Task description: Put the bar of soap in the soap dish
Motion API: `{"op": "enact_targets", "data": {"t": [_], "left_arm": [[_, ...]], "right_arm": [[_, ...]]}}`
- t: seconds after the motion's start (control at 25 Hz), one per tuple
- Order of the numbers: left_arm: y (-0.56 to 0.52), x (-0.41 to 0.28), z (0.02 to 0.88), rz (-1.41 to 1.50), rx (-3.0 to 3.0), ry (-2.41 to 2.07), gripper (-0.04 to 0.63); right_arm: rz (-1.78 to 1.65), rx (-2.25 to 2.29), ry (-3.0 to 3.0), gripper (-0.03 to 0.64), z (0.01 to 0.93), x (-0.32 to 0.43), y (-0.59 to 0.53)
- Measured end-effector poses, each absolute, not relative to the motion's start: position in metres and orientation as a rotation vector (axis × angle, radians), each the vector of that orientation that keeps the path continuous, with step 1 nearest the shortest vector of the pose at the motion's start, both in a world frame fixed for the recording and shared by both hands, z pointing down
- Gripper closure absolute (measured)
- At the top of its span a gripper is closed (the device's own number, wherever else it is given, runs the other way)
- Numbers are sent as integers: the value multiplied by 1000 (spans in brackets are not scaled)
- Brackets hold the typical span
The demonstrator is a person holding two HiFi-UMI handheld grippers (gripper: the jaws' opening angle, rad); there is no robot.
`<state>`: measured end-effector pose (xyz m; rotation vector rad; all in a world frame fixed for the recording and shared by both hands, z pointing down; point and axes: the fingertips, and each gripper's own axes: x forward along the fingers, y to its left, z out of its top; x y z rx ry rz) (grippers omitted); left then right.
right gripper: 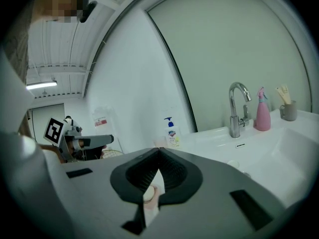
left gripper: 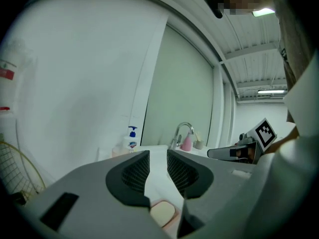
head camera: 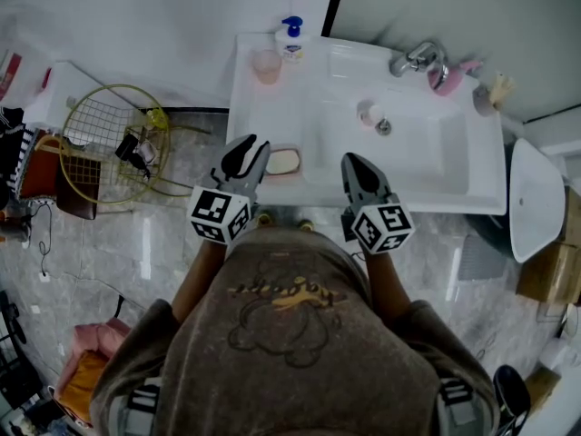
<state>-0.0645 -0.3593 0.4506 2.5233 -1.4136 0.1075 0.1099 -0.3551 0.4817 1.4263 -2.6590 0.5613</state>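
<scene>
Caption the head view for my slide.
Soap bar sits in the dish; left gripper and right gripper hover at the sink.

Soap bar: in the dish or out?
In. The cream soap bar lies flat inside the pink soap dish, on the sink at its front left ledge; the left gripper view shows the same.

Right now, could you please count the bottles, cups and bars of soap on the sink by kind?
Bottles: 2 (pump bottle, pink spray bottle)
Cups: 2 (pink cup, cup with brushes)
Bars of soap: 1
Total: 5
</scene>
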Motion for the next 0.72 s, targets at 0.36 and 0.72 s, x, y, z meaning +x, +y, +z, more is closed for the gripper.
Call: {"op": "enact_targets", "data": {"t": [0.36,0.72], "left_arm": [[-356,-80,460,122,2483,-1441,510],[-353,-86,461,84,2457,-1438,591]], "right_arm": [[536,1415,-2657,626,480,101,-354],[529,1407,-2648,626,483,101,-349]]}}
